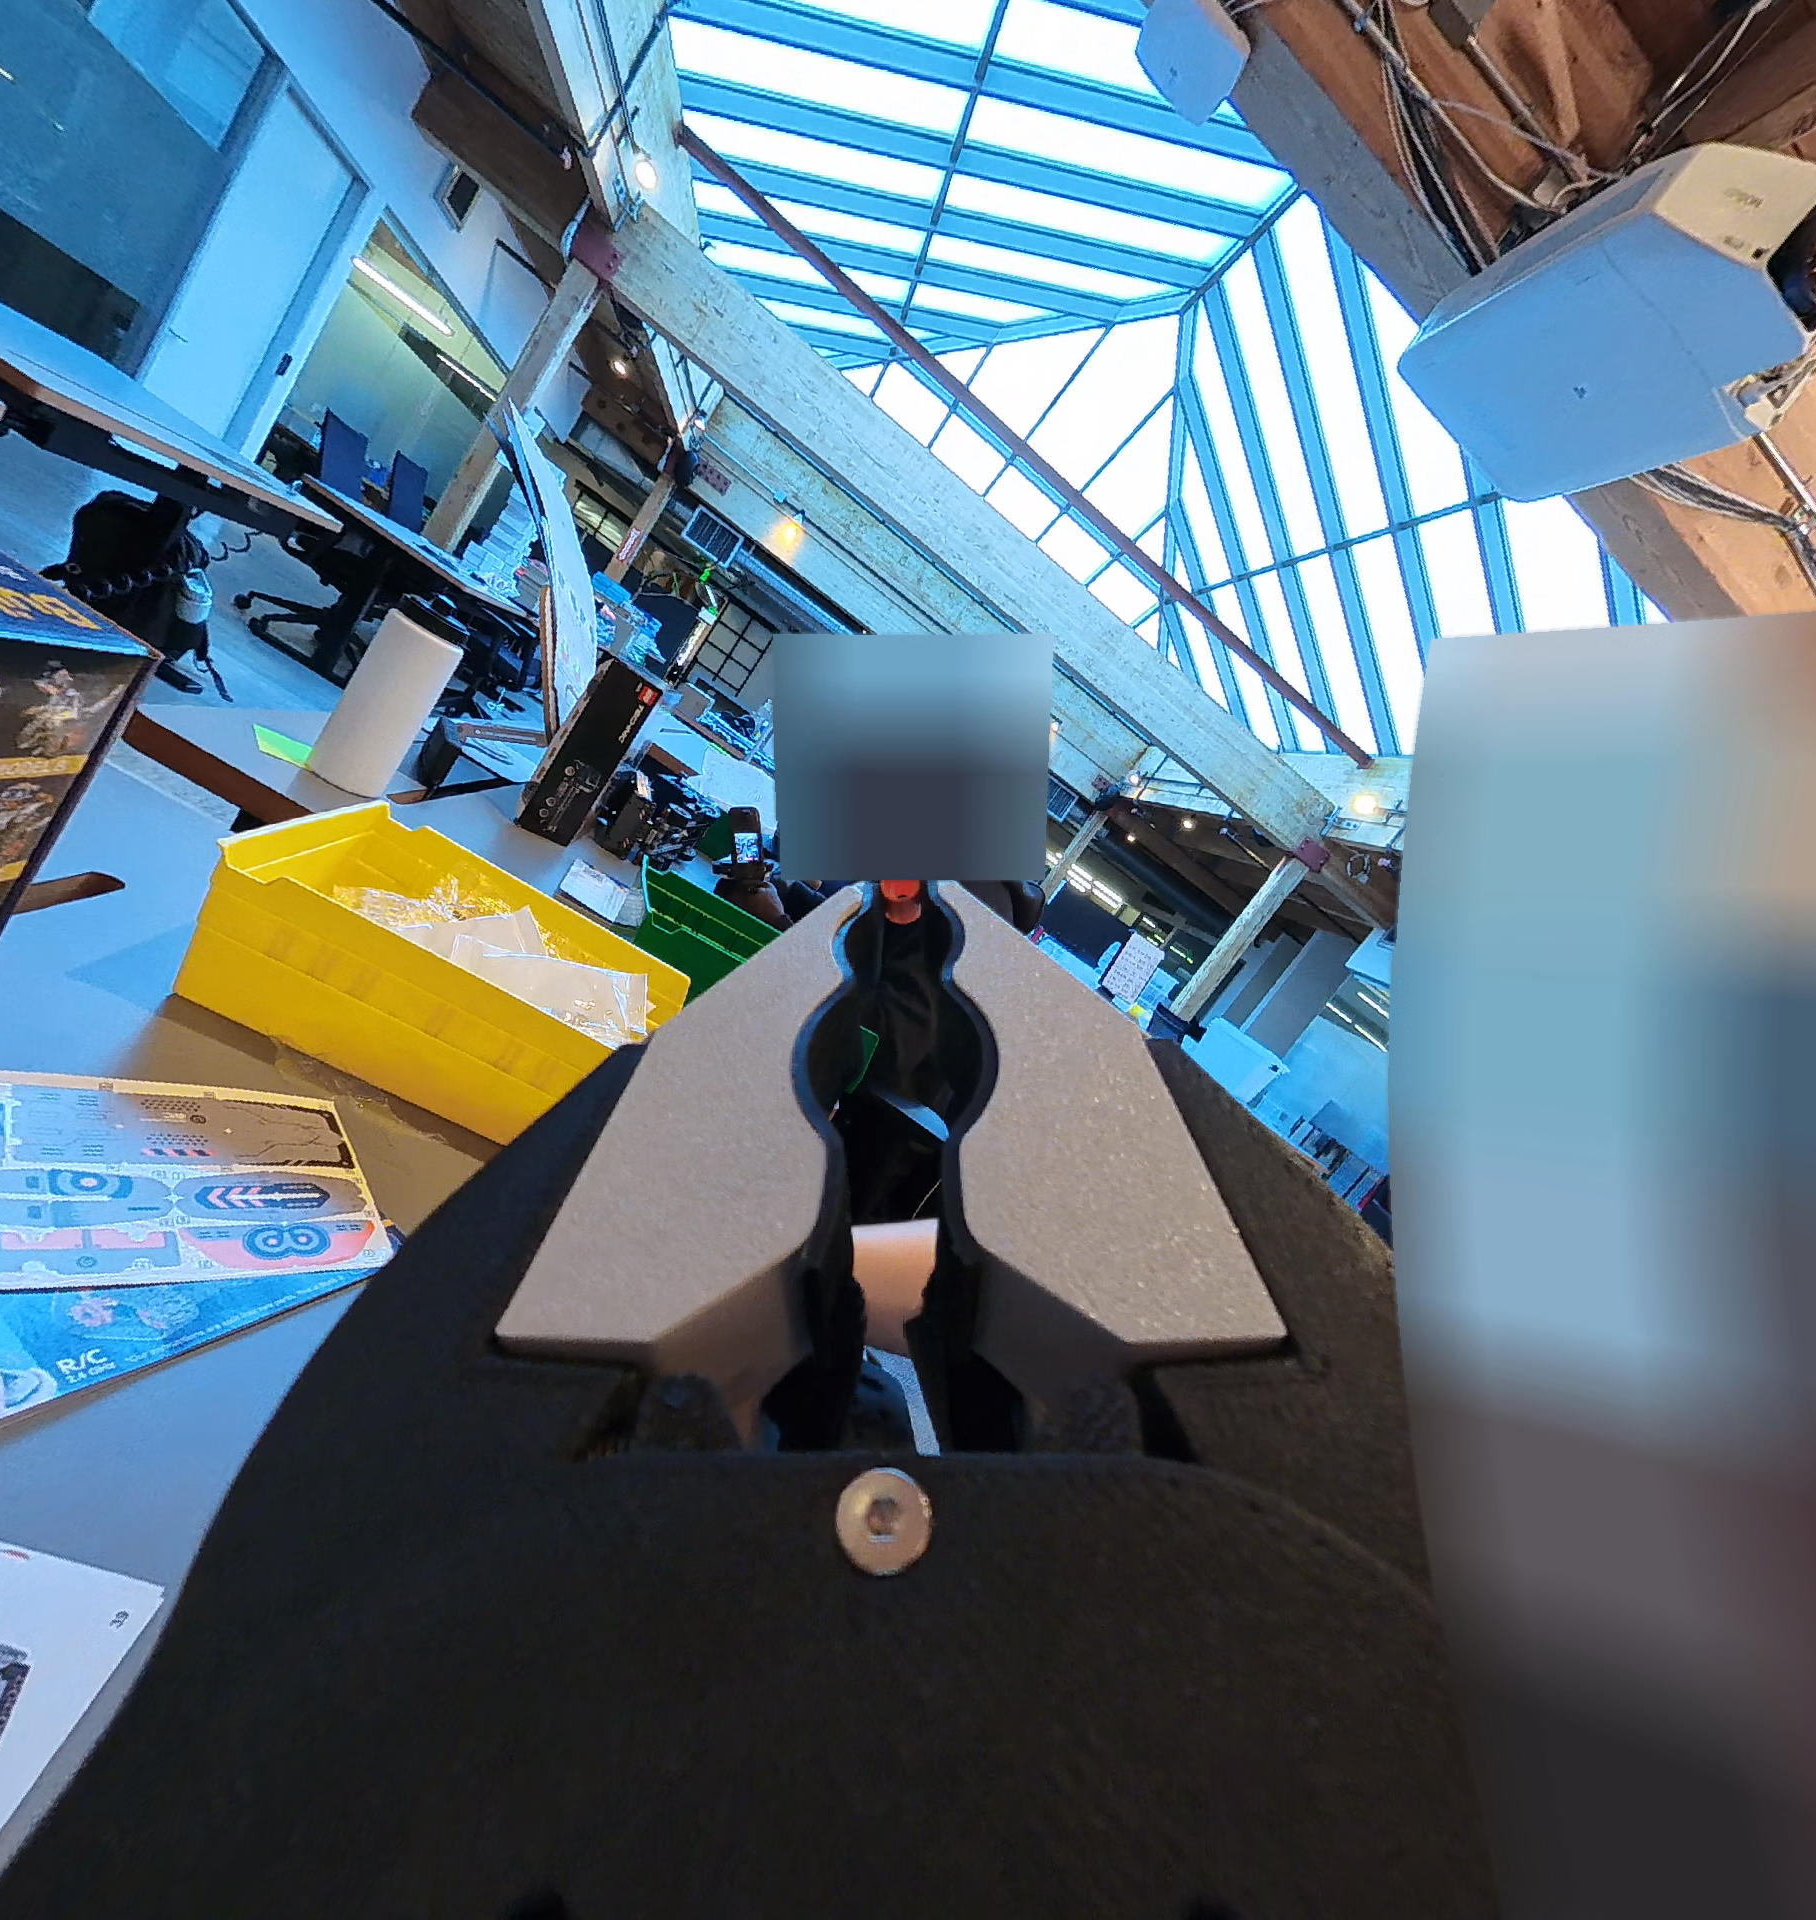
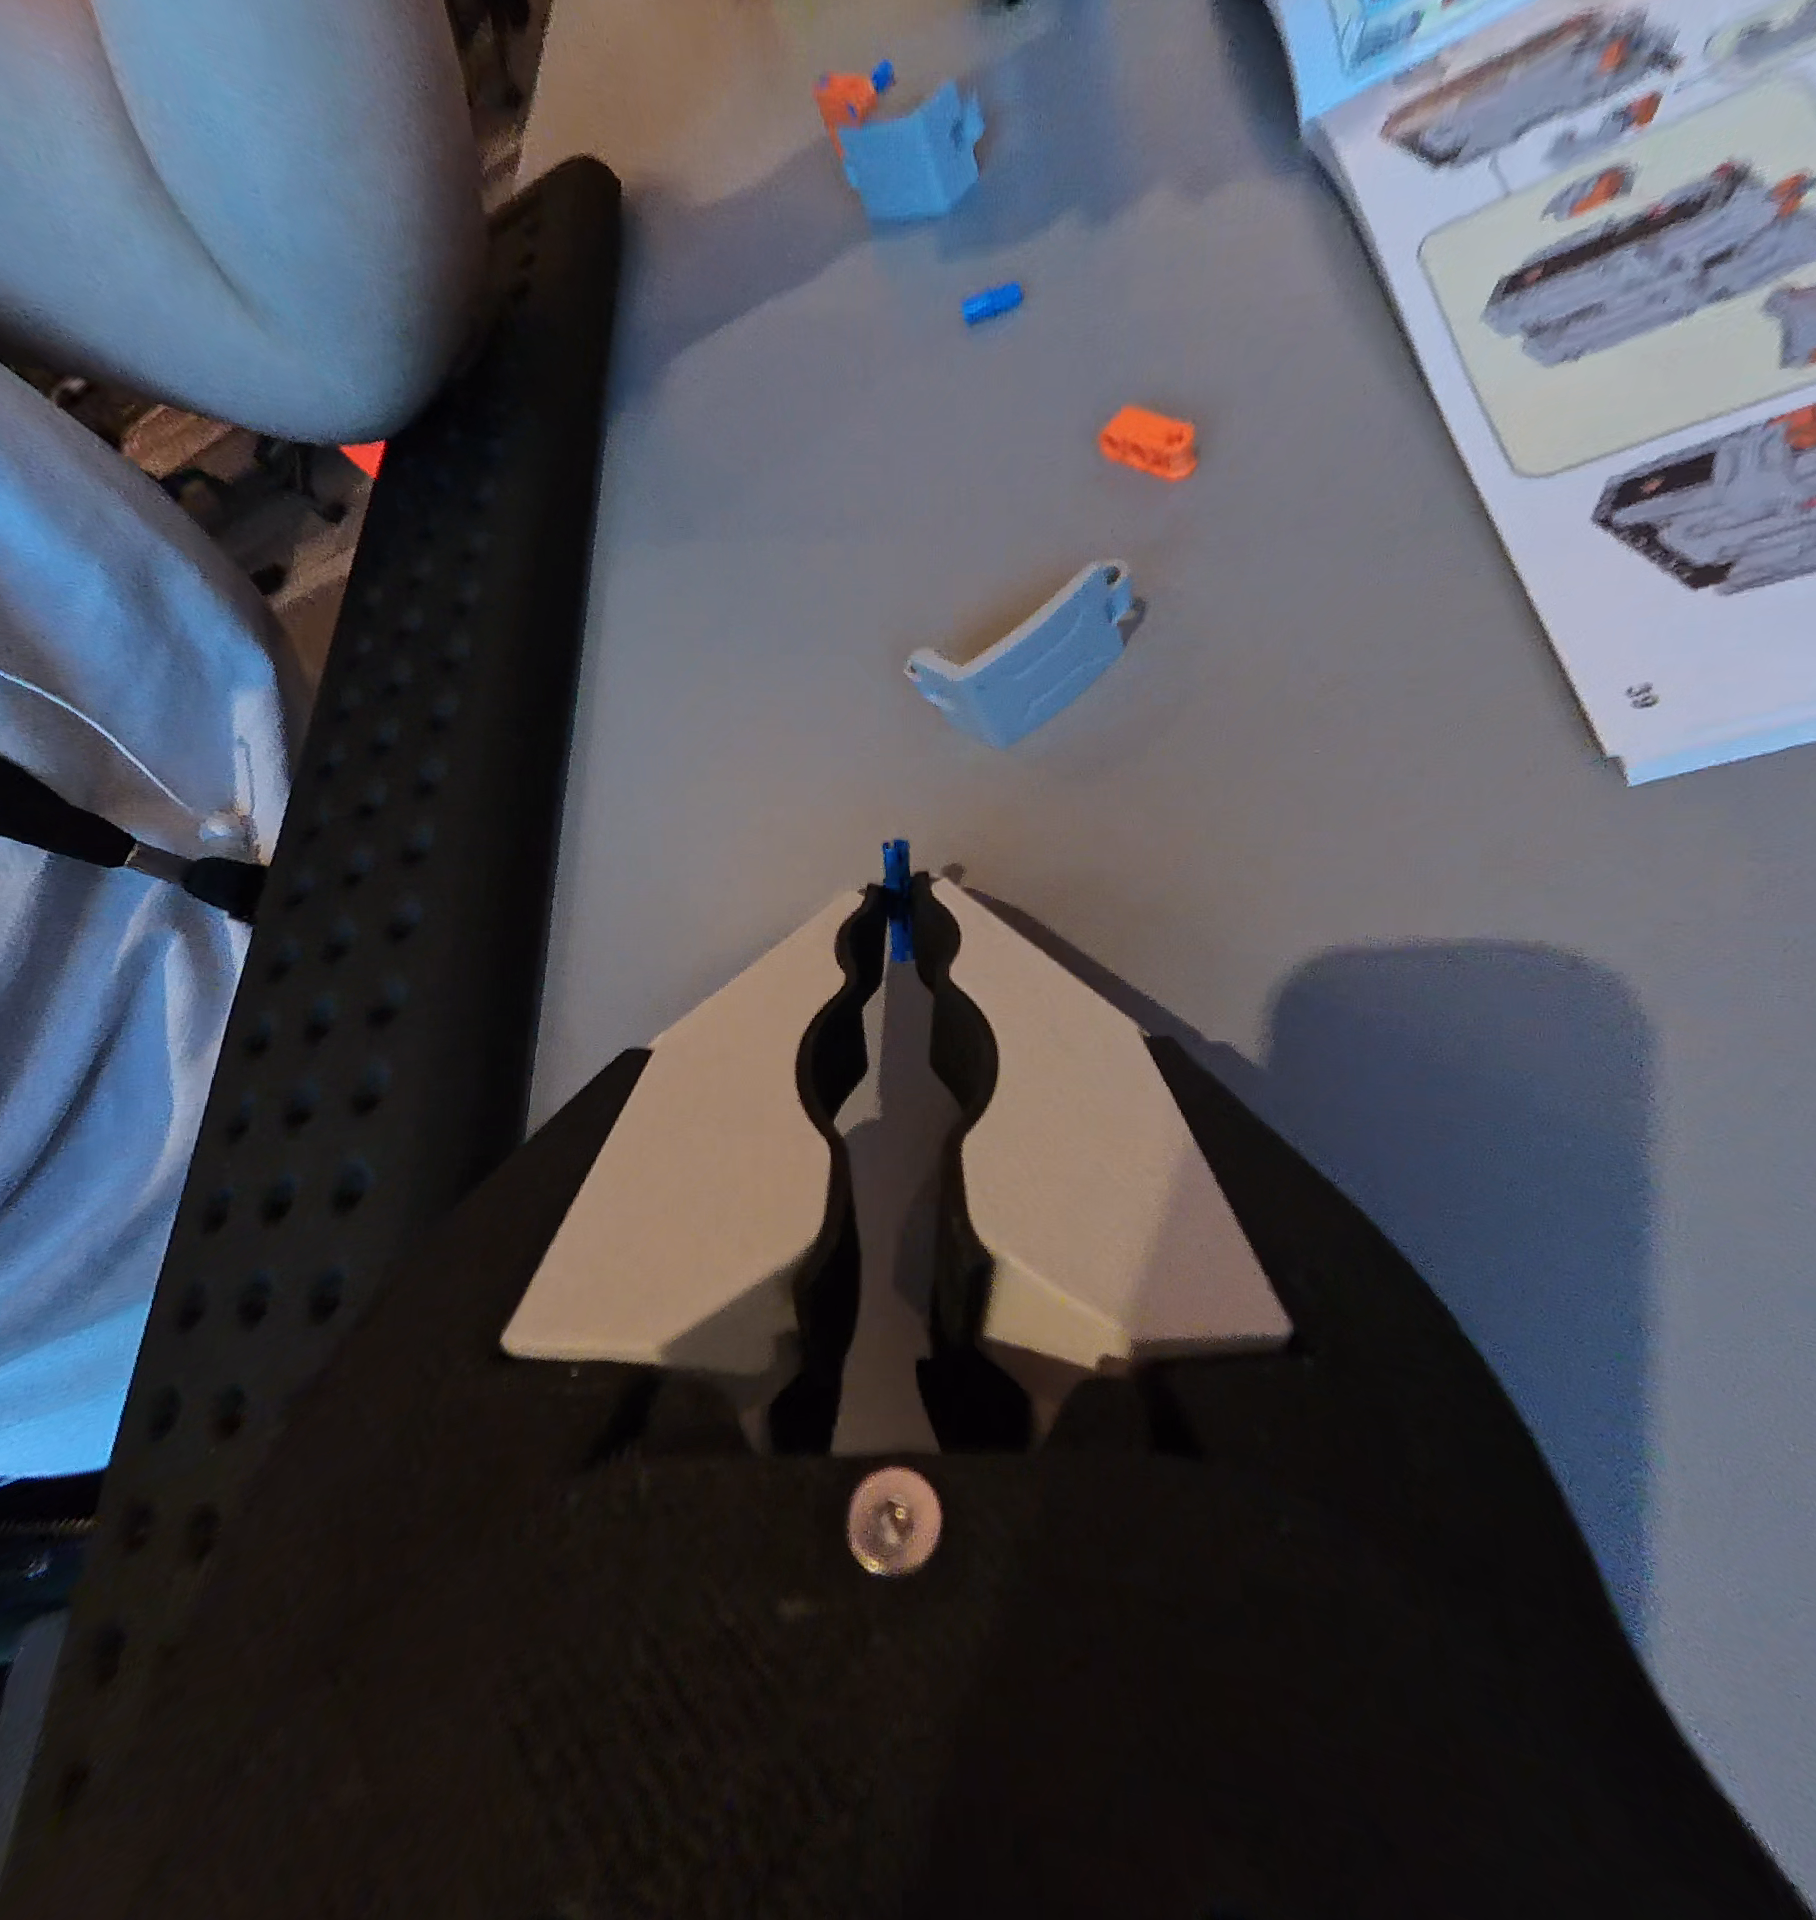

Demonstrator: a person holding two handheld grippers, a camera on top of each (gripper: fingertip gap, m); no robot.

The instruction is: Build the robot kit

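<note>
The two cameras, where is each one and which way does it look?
Left wrist view: on the left hand-held gripper, tilted up past a yellow bin to the skylight; its tips pinch an orange piece.
Right wrist view: on the right hand-held gripper, looking down at the table; a blue pin pinched.
Shared: instruction booklet.

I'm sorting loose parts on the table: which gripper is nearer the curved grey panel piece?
Right. The right gripper, shut on a blue pin, hovers just short of the grey panel. The left gripper points up, away from the table.
</note>
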